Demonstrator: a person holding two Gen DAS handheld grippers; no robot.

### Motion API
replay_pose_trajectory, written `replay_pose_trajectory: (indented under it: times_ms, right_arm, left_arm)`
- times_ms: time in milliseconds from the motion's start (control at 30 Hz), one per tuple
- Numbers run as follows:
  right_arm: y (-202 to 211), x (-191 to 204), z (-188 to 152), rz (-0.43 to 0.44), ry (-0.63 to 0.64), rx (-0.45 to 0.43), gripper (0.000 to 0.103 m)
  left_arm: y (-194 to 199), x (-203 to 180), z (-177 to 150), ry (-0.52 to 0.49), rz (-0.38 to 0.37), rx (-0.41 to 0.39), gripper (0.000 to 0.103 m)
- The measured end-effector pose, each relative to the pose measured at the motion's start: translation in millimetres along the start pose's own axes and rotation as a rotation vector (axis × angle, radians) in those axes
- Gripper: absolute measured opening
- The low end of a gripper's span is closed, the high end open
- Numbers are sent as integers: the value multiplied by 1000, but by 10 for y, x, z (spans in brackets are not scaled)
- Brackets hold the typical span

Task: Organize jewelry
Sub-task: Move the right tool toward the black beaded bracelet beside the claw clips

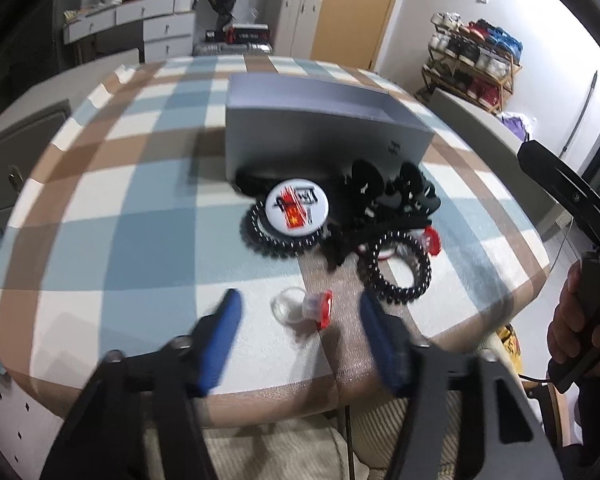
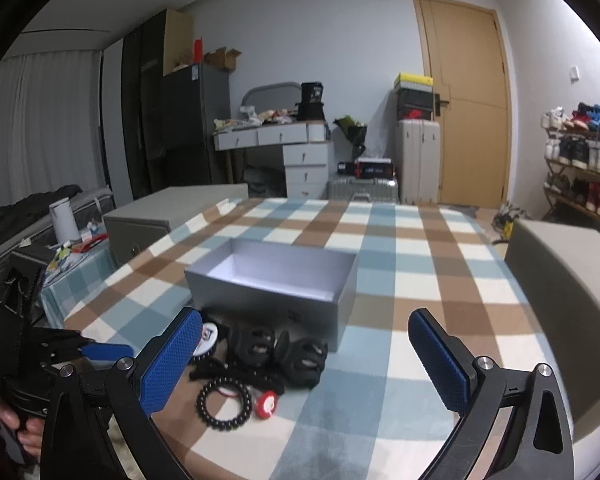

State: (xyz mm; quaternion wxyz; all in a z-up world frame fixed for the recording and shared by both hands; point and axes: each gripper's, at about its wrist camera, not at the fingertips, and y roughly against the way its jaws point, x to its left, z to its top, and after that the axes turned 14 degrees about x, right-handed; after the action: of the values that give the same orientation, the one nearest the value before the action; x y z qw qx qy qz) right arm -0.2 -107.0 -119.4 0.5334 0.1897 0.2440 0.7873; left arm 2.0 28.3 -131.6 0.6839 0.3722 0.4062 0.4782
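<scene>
A small clear ring with a red piece (image 1: 304,308) lies on the checked tablecloth between the blue pads of my left gripper (image 1: 299,298), which stands open around it without touching it. Beyond it is a pile: a white badge with red marks (image 1: 298,210), black spiral hair ties (image 1: 396,268), black claw clips (image 1: 392,188) and a small red and white piece (image 1: 430,240). Behind the pile stands an open grey box (image 1: 328,120). My right gripper (image 2: 305,316) hovers wide open over the clips (image 2: 276,350), with nothing between its pads. The box (image 2: 272,276) looks empty.
The table (image 2: 420,248) carries a blue, brown and white checked cloth. Grey cabinets (image 2: 560,280) flank it on both sides. A hand (image 1: 572,320) holds the right gripper's handle at the table's right edge. A shoe rack, a door and drawers stand far behind.
</scene>
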Motion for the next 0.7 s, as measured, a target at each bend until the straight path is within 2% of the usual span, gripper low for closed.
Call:
replay_pose_trajectory:
  times_ms: [133, 433, 700]
  right_arm:
    - [-58, -22, -43, 10, -6, 33, 103]
    - [-172, 39, -147, 100, -4, 112, 102]
    - [-376, 265, -292, 187, 4, 208, 89]
  left_arm:
    - [0, -7, -12, -22, -9, 7, 23]
    - [78, 96, 31, -18, 27, -44, 23]
    - [328, 259, 81, 38, 49, -127, 23]
